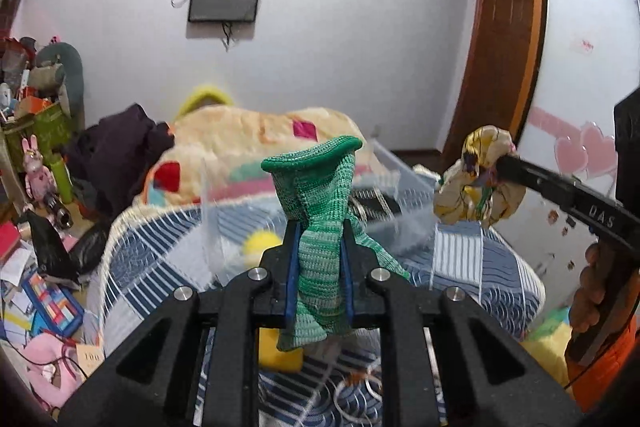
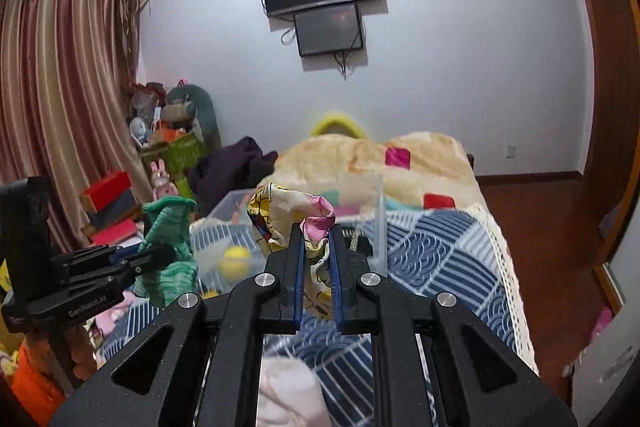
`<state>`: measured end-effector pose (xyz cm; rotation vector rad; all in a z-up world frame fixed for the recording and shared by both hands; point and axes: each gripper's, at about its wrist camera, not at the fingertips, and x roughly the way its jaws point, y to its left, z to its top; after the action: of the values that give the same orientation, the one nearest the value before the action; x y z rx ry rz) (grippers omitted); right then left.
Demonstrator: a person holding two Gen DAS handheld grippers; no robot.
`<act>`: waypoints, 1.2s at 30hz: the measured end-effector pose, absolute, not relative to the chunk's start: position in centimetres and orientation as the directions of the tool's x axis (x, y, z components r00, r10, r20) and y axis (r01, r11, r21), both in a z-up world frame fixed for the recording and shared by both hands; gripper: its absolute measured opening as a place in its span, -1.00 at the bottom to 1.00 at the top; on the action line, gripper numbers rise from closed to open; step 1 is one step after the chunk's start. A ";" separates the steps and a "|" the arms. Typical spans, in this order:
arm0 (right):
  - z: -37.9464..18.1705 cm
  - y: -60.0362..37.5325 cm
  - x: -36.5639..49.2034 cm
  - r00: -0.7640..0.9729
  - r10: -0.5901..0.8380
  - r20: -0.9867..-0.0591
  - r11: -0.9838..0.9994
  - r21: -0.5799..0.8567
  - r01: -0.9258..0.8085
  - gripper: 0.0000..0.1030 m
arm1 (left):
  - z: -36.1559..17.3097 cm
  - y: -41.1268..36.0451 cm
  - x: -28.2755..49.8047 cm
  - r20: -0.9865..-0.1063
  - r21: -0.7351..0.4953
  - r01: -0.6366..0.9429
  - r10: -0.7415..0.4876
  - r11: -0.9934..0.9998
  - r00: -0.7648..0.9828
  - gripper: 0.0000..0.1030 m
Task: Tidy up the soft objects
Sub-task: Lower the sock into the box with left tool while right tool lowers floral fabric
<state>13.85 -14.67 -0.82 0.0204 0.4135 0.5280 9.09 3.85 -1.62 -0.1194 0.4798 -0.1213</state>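
My left gripper point(image 1: 320, 231) is shut on a green knitted sock point(image 1: 318, 195) and holds it upright above the bed. The sock also shows at the left of the right wrist view point(image 2: 168, 231). My right gripper point(image 2: 316, 233) is shut on a crumpled yellow cartoon-print cloth point(image 2: 288, 215), also held in the air; it shows at the right of the left wrist view point(image 1: 476, 183). A clear plastic bin point(image 2: 360, 211) stands on the bed just beyond both grippers, with a yellow ball point(image 2: 236, 261) inside.
The bed has a blue-and-white patterned cover point(image 2: 440, 259) and a peach blanket point(image 2: 380, 155) behind the bin. A yellow soft block point(image 1: 280, 351) and a pale cloth point(image 2: 288, 391) lie below the grippers. Clutter and toys point(image 1: 40, 267) fill the floor at left.
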 end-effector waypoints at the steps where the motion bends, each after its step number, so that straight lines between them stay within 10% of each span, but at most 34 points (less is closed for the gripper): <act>1: -0.6 -14.4 14.2 0.785 0.495 -0.373 0.865 0.124 -0.486 -0.81 | -1.3 4.0 9.4 -0.443 -0.137 0.080 -0.133 0.987 0.886 -0.67; 36: -6.4 -7.7 22.4 0.605 0.444 -0.661 0.825 0.038 -0.564 -0.76 | -7.9 3.1 21.7 -0.638 -0.069 0.062 -0.092 0.996 0.765 -0.60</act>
<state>22.40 -7.71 -6.38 -0.1818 0.7121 0.5867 21.67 3.14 -7.89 -0.0453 0.6949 -0.0834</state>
